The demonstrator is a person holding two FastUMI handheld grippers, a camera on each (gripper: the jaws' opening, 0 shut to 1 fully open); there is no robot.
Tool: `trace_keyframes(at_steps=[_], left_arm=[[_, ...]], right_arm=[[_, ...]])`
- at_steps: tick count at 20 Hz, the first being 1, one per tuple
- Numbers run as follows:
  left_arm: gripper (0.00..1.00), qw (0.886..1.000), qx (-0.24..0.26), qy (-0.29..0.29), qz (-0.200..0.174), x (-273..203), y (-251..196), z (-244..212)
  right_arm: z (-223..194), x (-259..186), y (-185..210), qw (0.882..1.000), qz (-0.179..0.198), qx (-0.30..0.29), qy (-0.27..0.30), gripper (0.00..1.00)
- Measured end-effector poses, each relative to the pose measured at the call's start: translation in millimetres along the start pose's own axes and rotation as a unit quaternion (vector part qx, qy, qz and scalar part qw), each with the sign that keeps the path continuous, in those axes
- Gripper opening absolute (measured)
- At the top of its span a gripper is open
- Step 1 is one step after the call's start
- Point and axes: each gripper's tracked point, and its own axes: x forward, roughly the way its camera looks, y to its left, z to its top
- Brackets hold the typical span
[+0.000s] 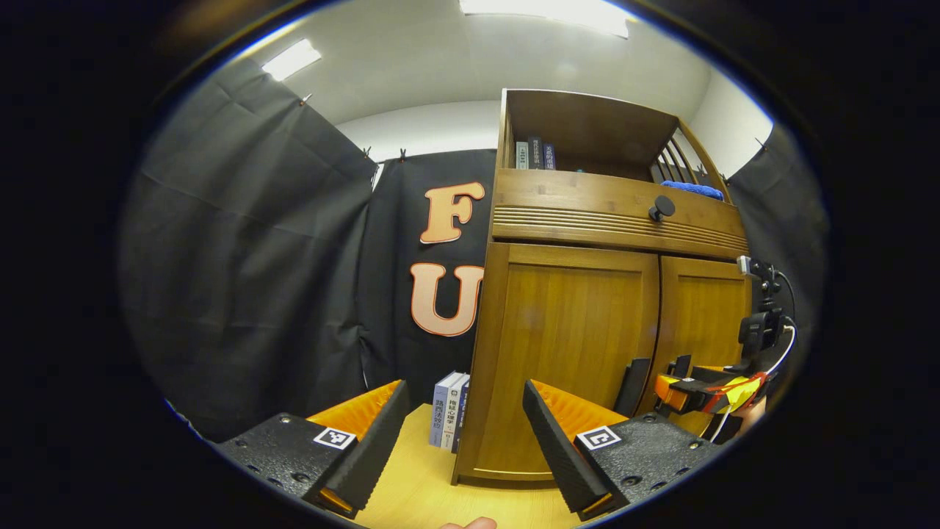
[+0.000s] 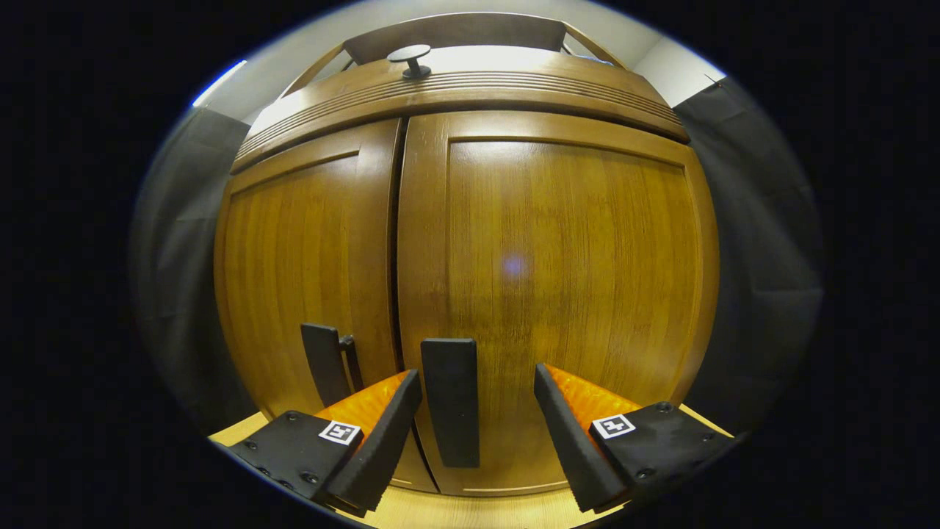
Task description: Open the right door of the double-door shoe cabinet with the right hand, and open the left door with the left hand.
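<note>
Black, ribbed pads line the right gripper (image 2: 477, 411), whose jaws stand open in the right gripper view, one on each side of the right door handle (image 2: 451, 400), a flat black upright bar. Neither pad appears to press on it yet, though the near one looks very close. Just left of it the left door handle (image 2: 323, 364) stands out from the left door (image 2: 308, 272) on a small post. Both doors look shut, the dark seam between them narrow and even.

In the left gripper view the left gripper (image 1: 466, 433) hangs open too, held back over the pale wooden desk (image 1: 426, 485) and well apart from the cabinet. Past its fingers the shoe cabinet (image 1: 573, 330) rises with its doors flush; the right gripper (image 1: 694, 393) sits at the handles on the far right. A few books (image 1: 449, 408) stand against the cabinet's left side, and higher up a round black knob (image 1: 661, 208) sits on the drawer front.

The step in hand seems to be taking hold of the right door (image 2: 565, 279). Next, I judge, the right jaws must close squarely on the bar, then pull back in an arc about the hinges at the door's right edge. The left door waits its turn.
</note>
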Motion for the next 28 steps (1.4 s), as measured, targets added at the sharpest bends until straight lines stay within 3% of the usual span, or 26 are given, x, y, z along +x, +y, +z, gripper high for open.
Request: trace_keyframes(at_steps=[1,2,3,4,9,11,13,14,15,16,19,20,23,24,25,26,27,28], left_arm=[[0.98,1.000,0.000,-0.001,0.002,1,1,0],[0.94,1.000,0.000,-0.002,0.004,1,1,0],[0.98,1.000,0.001,-0.003,0.006,3,4,0],[0.98,1.000,0.001,-0.003,0.008,4,4,0],[0.95,1.000,-0.001,-0.002,0.005,9,3,-2],[0.92,1.000,-0.003,-0.003,0.001,9,0,-1],[0.91,1.000,-0.002,-0.002,-0.001,8,0,-2],[0.91,1.000,0.000,-0.001,-0.005,8,-1,-1],[0.98,1.000,0.002,-0.002,-0.006,8,-2,1],[0.95,1.000,0.004,-0.004,-0.007,8,-1,2],[0.98,1.000,0.004,-0.006,-0.006,4,0,5],[0.98,1.000,0.003,-0.006,-0.008,3,-1,6],[0.92,1.000,0.002,-0.003,-0.016,-1,-6,6],[0.95,1.000,0.003,-0.004,-0.016,-2,-6,7],[0.95,1.000,0.004,-0.006,-0.017,-5,-6,9],[0.95,1.000,0.004,-0.006,-0.018,-6,-7,10],[0.92,1.000,0.003,-0.007,-0.019,-8,-6,11],[0.98,1.000,0.003,-0.008,-0.020,-11,-6,12]], right_arm=[[-4,2,0,1.000,-0.001,0.004,0.004,0.93],[-7,2,3,1.000,0.008,0.012,0.008,0.93],[-4,3,6,1.000,0.008,0.018,0.000,1.00],[-6,2,6,1.000,0.008,0.013,-0.002,0.96],[-4,2,3,1.000,0.011,0.007,-0.003,0.95],[-4,4,4,1.000,0.012,0.008,-0.001,0.89],[-3,4,5,1.000,0.014,0.006,-0.002,0.99],[-4,6,7,1.000,0.015,0.006,-0.004,0.87],[-4,6,11,1.000,0.018,0.007,-0.003,0.92],[-4,5,15,1.000,0.022,0.008,-0.003,0.81],[-5,5,21,1.000,0.029,0.012,-0.002,0.48],[-5,4,19,0.999,0.032,0.020,-0.006,0.53],[-4,5,18,0.998,0.048,0.044,-0.003,0.37],[-6,5,18,0.999,0.044,0.030,0.003,0.39],[-6,4,16,0.999,0.040,0.019,0.004,0.28],[-6,3,16,0.999,0.039,0.016,0.005,0.34],[-6,3,17,0.999,0.041,0.021,0.006,0.33],[-5,3,17,0.999,0.043,0.032,0.008,0.33]])
